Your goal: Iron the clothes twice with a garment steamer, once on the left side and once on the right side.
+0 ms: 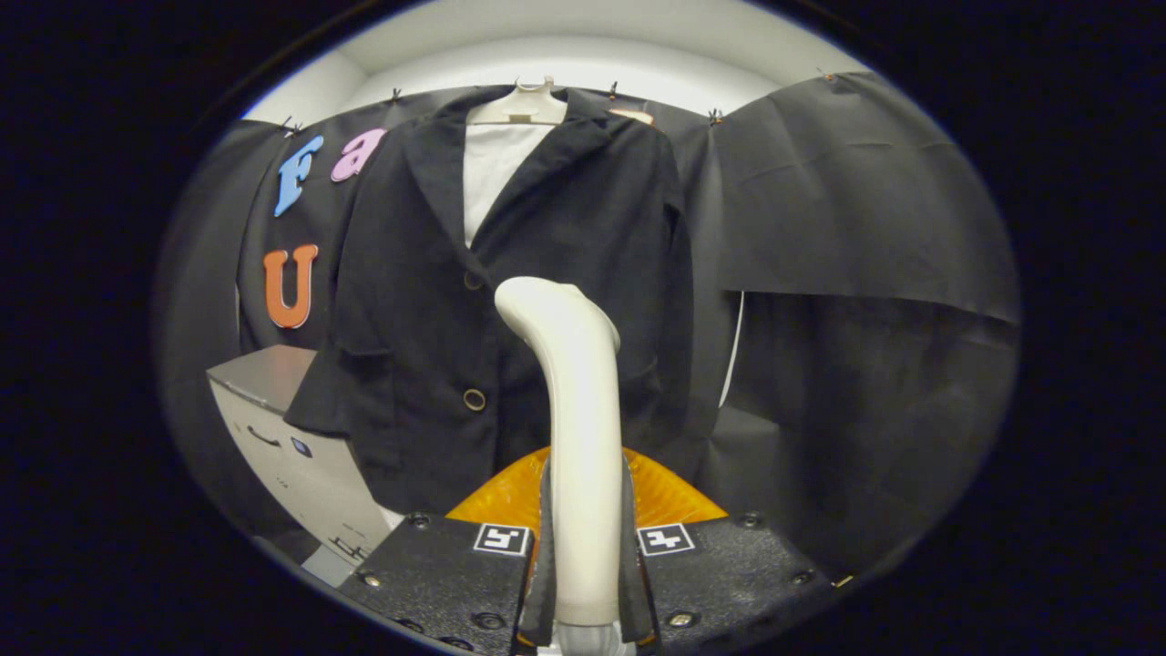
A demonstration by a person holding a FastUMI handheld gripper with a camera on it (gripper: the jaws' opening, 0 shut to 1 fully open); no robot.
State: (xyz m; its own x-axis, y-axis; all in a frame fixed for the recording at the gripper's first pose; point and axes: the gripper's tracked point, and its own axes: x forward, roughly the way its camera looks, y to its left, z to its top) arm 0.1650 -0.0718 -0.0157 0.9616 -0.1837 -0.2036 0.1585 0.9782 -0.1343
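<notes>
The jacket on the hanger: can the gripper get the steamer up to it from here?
Probably yes. The gripper is shut on the steamer, whose head already points at the jacket, with nothing between them.

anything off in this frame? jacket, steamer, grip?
Nothing stands out. The jacket hangs straight on its hanger. The steamer stands upright between the gripper fingers, both pressed on its handle, its head just in front of the jacket. Nothing looks spilled or damaged.
</notes>
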